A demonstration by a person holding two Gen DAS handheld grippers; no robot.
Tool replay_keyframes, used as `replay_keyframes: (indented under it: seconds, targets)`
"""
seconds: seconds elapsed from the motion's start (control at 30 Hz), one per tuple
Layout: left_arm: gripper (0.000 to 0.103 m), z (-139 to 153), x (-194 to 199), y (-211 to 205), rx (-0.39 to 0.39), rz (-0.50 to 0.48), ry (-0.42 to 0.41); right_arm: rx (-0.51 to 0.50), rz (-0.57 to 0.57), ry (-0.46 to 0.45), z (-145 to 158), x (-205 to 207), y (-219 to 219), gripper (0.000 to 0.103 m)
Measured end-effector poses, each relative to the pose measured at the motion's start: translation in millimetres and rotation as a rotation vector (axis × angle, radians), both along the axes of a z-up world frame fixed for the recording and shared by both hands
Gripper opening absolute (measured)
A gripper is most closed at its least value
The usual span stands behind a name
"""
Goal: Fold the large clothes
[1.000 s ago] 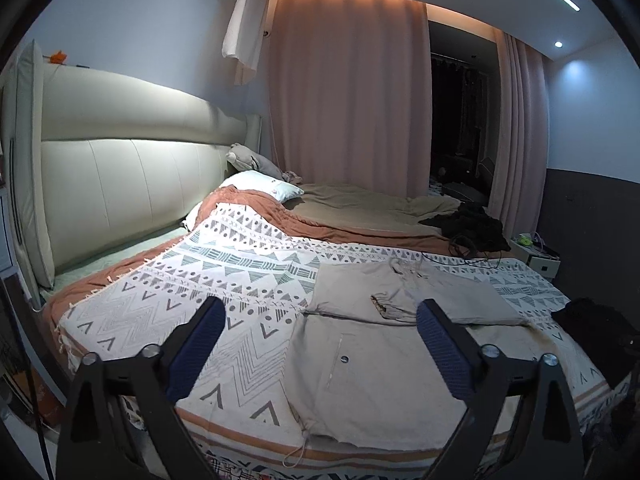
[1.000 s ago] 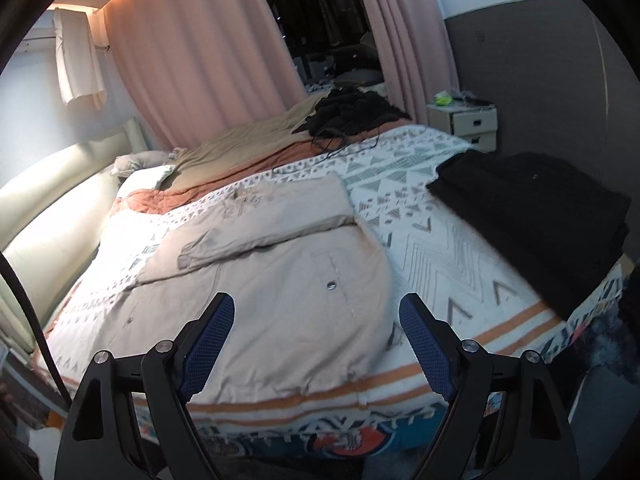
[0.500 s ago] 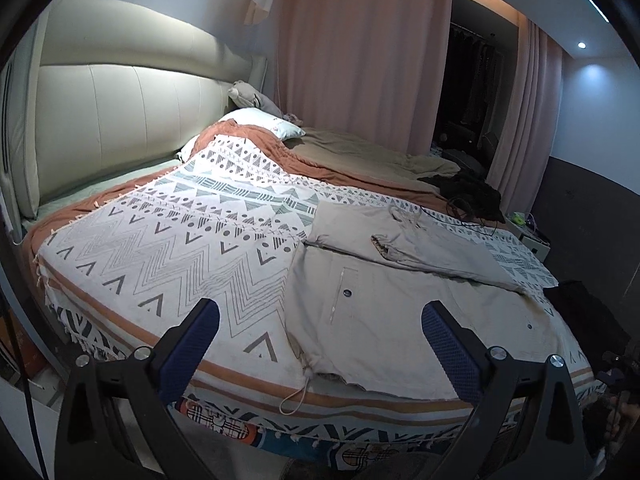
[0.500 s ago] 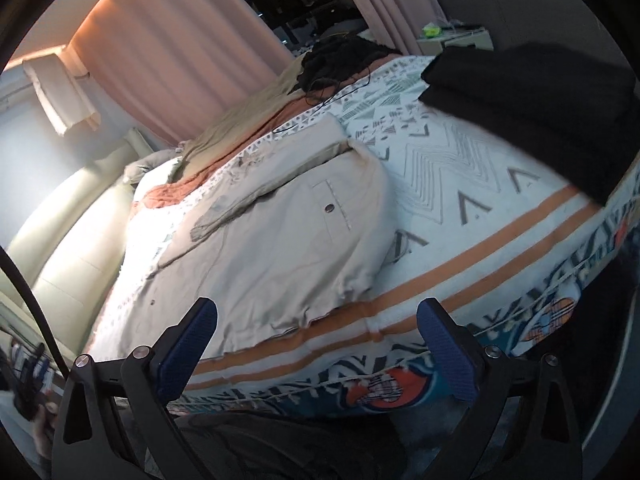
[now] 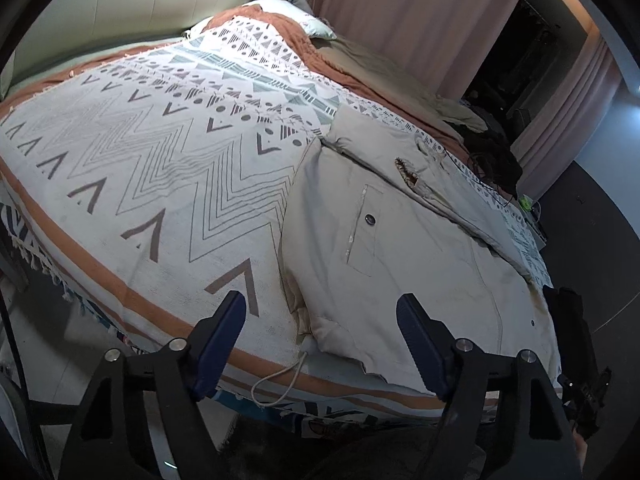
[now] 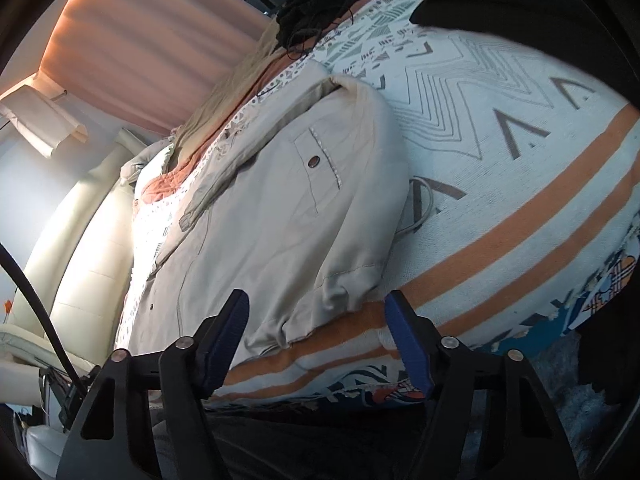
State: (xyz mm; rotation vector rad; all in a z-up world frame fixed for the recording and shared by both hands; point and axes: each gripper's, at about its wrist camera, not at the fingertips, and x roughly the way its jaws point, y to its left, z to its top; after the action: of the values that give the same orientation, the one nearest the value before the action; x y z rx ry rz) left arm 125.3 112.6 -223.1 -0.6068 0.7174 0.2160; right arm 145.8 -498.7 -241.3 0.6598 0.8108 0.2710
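Both tools have dropped from a high view of the room to the near hem of the beige buttoned cotton jacket (image 5: 400, 264) lying flat on the patterned bed blanket (image 5: 160, 168); left tool (image 5: 320, 344) and right tool (image 6: 316, 336) are closing, jaws apart around the hem corners, not yet pinching; the fold seems about to begin.

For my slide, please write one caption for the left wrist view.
Left tongs, closing but still empty, near the beige jacket's hem on the patterned bedspread.

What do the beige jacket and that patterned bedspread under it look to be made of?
Beige jacket: probably matte woven cotton or a blend; soft creases, stitched pocket, metal-looking snap. Patterned bedspread: seemingly woven cotton throw; visible weave texture, tasselled fringe at its edge.
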Motion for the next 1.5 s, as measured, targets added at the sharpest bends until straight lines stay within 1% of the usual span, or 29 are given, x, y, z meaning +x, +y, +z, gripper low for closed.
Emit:
replay_keyframes:
  seconds: [0.07, 0.13, 0.17, 0.23, 0.3, 0.33, 0.37, 0.4, 0.6, 0.8, 0.87, 0.97, 1.1, 1.13, 1.17, 1.2, 1.23, 1.3, 1.4, 1.5]
  targets:
    - [0.073, -7.5, 6.2, 2.2, -0.021, 0.005, 0.021, 0.009, 0.001, 0.017, -6.2, 10.4, 0.9, 0.062]
    - [0.071, -14.1, 14.0, 4.1, -0.043, 0.003, 0.039, 0.016, 0.005, 0.034, -9.4, 19.1, -1.0, 0.062]
    - [0.068, -16.5, 18.2, 4.5, -0.051, 0.002, 0.049, 0.025, 0.006, 0.04, -13.0, 22.5, 1.8, 0.062]
    - [0.064, -22.3, 25.0, 6.5, -0.067, 0.003, 0.075, 0.034, 0.005, 0.038, -12.6, 29.7, -0.5, 0.06]
    - [0.063, -28.6, 31.5, 9.6, -0.088, 0.007, 0.099, 0.04, 0.0, 0.04, -14.0, 34.1, 0.4, 0.06]
    - [0.061, -31.1, 34.1, 11.8, -0.097, 0.015, 0.112, 0.052, -0.005, 0.045, -14.0, 38.4, -1.7, 0.06]
    - [0.056, -33.8, 37.1, 13.9, -0.104, 0.025, 0.124, 0.062, -0.007, 0.049, -15.5, 40.4, -1.7, 0.06]
    - [0.054, -35.7, 40.2, 15.4, -0.114, 0.028, 0.13, 0.073, -0.01, 0.052, -16.9, 43.0, -3.6, 0.06]
    - [0.052, -43.0, 65.4, 25.7, -0.152, 0.012, 0.14, 0.083, -0.015, 0.062, -19.1, 60.7, -5.5, 0.06]
    - [0.051, -46.8, 85.3, 30.3, -0.155, 0.002, 0.146, 0.083, -0.006, 0.044, -25.1, 80.2, 6.7, 0.06]
    - [0.051, -46.5, 84.6, 28.1, -0.15, -0.003, 0.148, 0.068, -0.005, 0.034, -25.6, 83.0, 12.2, 0.06]
    - [0.05, -48.2, 78.3, 25.9, -0.174, -0.017, 0.14, 0.032, -0.003, 0.035, -24.0, 81.3, 21.7, 0.06]
    - [0.042, -49.6, 69.8, 24.4, -0.202, -0.029, 0.14, 0.045, 0.02, 0.046, -22.9, 75.1, 30.3, 0.06]
    - [0.035, -49.7, 69.0, 23.9, -0.198, -0.028, 0.146, 0.042, 0.019, 0.048, -23.2, 74.7, 30.8, 0.053]
    - [0.027, -49.3, 69.1, 23.5, -0.189, -0.025, 0.158, 0.033, 0.017, 0.051, -23.3, 74.2, 31.0, 0.049]
    - [0.022, -48.6, 68.5, 23.9, -0.188, -0.022, 0.153, 0.026, 0.01, 0.047, -22.7, 72.4, 30.9, 0.041]
    - [0.014, -48.9, 67.6, 24.8, -0.197, -0.02, 0.14, 0.028, 0.001, 0.041, -21.9, 70.9, 30.0, 0.028]
    - [0.013, -46.6, 63.5, 24.0, -0.194, 0.002, 0.12, 0.037, -0.018, 0.018, -17.6, 63.8, 25.9, 0.018]
    - [0.01, -34.7, 56.2, 19.1, -0.155, 0.012, 0.077, 0.032, -0.039, -0.04, -4.2, 49.3, 23.3, 0.015]
    - [0.009, -24.0, 46.0, 21.7, -0.158, 0.023, 0.037, 0.029, -0.032, -0.076, 9.5, 37.0, 24.5, 0.014]
